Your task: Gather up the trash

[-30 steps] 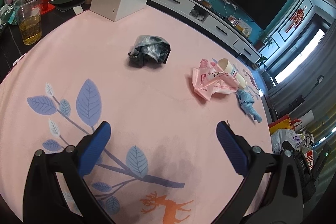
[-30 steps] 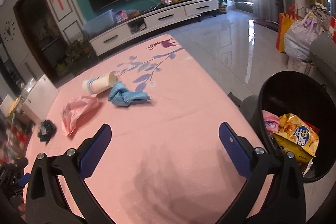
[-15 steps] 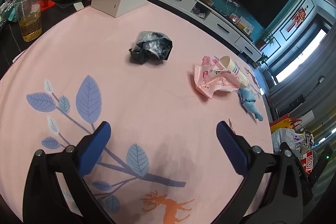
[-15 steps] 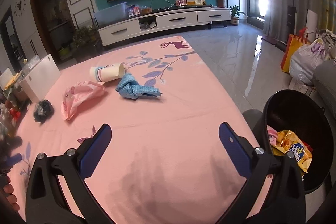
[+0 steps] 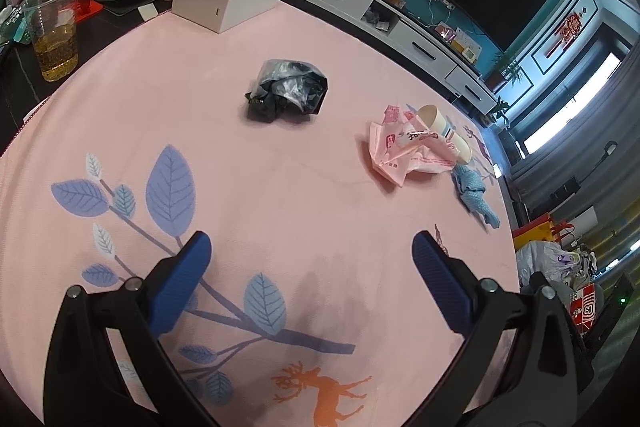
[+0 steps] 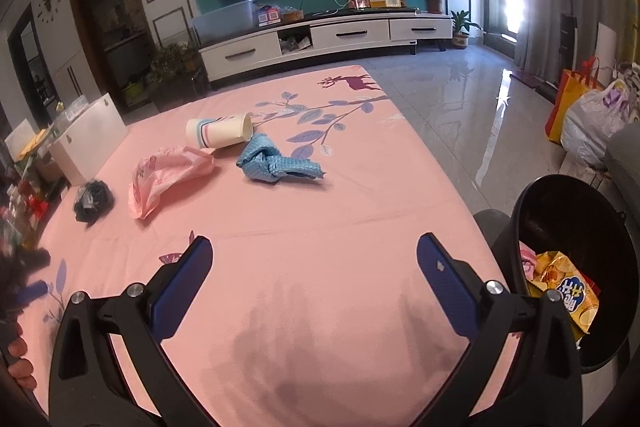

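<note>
Trash lies scattered across a pink tablecloth (image 6: pixel 320 219): from left, a crumpled black bag (image 6: pixel 93 199), a pink wrapper (image 6: pixel 168 175), a paper cup (image 6: pixel 219 131) on its side, and a knotted blue cloth (image 6: pixel 276 165). Far right, a black bin (image 6: pixel 580 223) holds a yellow snack packet (image 6: pixel 566 291). Left gripper (image 5: pixel 312 259) and right gripper (image 6: pixel 314 257) both hover released, jaws spread, grasping nothing.

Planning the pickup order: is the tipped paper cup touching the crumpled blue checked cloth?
Apart. The right wrist view shows a strip of pink tablecloth between the paper cup and the blue checked cloth.
</note>
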{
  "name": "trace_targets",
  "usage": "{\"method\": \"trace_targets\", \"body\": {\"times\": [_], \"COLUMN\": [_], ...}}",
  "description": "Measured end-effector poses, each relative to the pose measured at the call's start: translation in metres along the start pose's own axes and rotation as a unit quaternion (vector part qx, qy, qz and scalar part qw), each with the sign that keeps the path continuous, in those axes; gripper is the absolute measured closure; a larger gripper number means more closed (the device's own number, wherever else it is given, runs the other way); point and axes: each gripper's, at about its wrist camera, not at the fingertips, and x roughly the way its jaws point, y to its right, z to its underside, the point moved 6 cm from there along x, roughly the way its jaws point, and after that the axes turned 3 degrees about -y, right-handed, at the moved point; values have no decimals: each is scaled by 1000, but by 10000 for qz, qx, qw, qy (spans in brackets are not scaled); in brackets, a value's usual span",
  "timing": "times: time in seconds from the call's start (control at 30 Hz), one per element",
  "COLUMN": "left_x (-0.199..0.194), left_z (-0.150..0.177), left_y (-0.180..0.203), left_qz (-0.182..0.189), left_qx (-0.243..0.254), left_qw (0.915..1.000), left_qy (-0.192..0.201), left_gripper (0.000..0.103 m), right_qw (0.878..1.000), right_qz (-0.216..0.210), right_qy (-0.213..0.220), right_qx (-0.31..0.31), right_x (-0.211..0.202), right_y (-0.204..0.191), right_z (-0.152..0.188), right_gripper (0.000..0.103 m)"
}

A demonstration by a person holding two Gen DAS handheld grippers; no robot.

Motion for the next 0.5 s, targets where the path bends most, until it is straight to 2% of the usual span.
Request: {"method": "trace_targets", "body": {"times": [0.2, 0.3, 0.4, 0.5], "left_x": [-12, -16, -20, -25], "left_z": [-11, -17, -23, -28], "left_y": [-13, -22, -32, -40], "left_qz": [-27, -344, -617, -437], "left_qx": [-118, 44, 70, -131], "left_qw": [9999, 9994, 9978, 9987], "left_qy": [38, 96, 234, 224], "left_gripper": [3, 3, 3, 3], "right_qw": [9987, 9982, 9955, 9944], "right_qz": [-115, -114, -407, -469], "right_qy": [-487, -586, -846, -912], "right_qx": [63, -85, -112, 248], "right_x": [19, 29, 50, 78], "right_y": [-14, -42, -89, -128], "right_z": [3, -10, -27, -44], "right_gripper": [3, 3, 3, 3]}}
